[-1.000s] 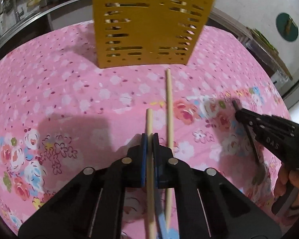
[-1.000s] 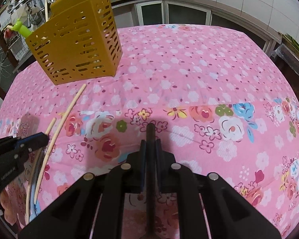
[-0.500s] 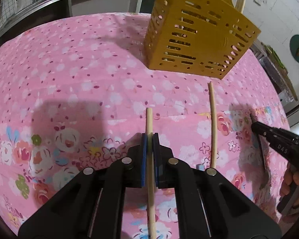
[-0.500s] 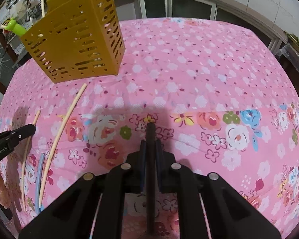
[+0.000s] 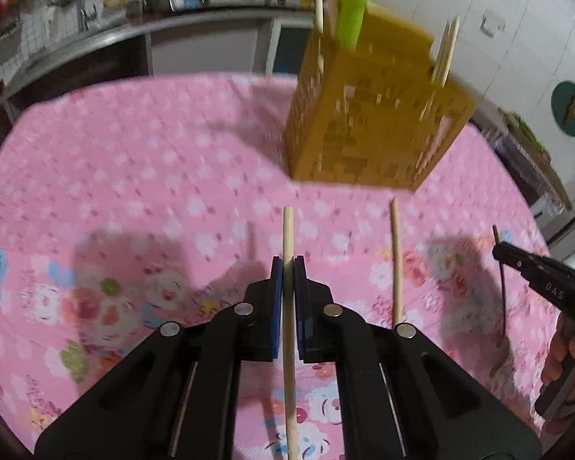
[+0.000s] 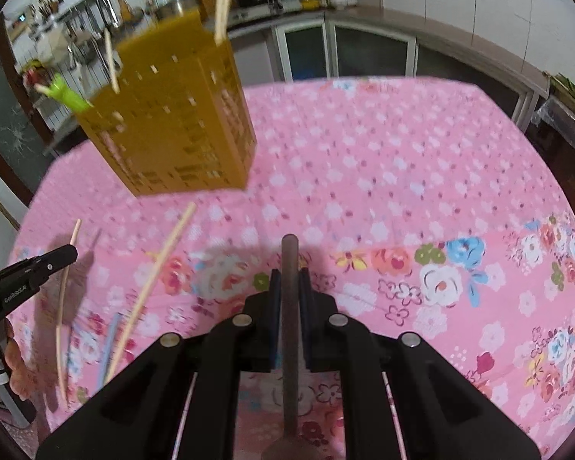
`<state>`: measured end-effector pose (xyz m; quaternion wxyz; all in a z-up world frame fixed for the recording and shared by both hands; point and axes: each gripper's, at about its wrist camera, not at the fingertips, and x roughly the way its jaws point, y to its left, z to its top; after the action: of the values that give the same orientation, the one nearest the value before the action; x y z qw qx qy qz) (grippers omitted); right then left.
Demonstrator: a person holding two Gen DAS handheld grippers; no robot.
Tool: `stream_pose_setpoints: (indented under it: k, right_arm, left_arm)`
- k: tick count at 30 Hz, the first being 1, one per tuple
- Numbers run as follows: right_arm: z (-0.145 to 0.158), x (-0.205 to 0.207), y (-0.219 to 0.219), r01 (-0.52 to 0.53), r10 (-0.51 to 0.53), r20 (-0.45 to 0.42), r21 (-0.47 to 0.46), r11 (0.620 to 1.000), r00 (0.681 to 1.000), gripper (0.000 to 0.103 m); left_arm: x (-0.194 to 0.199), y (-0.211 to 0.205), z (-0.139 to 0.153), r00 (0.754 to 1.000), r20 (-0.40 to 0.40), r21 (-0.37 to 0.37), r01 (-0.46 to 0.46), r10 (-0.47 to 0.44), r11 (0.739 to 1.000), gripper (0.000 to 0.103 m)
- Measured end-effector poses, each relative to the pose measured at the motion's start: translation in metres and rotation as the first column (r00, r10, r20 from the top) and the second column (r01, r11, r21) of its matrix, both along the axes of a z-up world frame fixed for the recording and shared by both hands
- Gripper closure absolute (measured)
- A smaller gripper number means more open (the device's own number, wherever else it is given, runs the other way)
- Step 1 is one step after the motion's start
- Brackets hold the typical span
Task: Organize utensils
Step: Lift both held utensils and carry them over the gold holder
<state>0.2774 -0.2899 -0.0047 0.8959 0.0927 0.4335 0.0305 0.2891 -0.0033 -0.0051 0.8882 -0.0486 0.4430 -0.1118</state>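
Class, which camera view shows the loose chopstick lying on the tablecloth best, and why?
The right wrist view: the loose chopstick shows along nearly its whole length, angled toward the yellow holder. The left wrist view shows the chopstick too, but its near end is hidden behind the left tool.

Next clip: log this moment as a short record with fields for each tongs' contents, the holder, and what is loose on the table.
left tongs: shut on pale wooden chopstick
right tongs: shut on dark slim utensil handle
holder: slotted yellow plastic utensil basket, chopsticks and a green item standing inside
loose: second wooden chopstick on pink floral tablecloth
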Motion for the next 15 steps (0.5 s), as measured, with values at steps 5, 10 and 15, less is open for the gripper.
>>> stream_pose_setpoints:
  k: [5,10,15]
  right_arm:
    - [0.021,-0.015,0.006,-0.015,0.013,0.113,0.023,1.000,0.994,0.094]
    - [0.041,-0.024,0.009,-0.015,0.010,0.217,0.018,1.000,0.976,0.094]
    - [0.056,-0.031,0.009,-0.012,0.004,0.295,0.025,1.000,0.956,0.094]
  left_arm:
    - [-0.021,0.003,0.032,0.992,0.129,-0.034,-0.004,0.009,0.999,0.099]
    - [-0.033,0.000,0.055,0.975,0.222,-0.037,-0.004,0.012,0.999,0.099]
    - [-0.042,0.001,0.072,0.959,0.284,-0.041,-0.007,0.018,0.999,0.099]
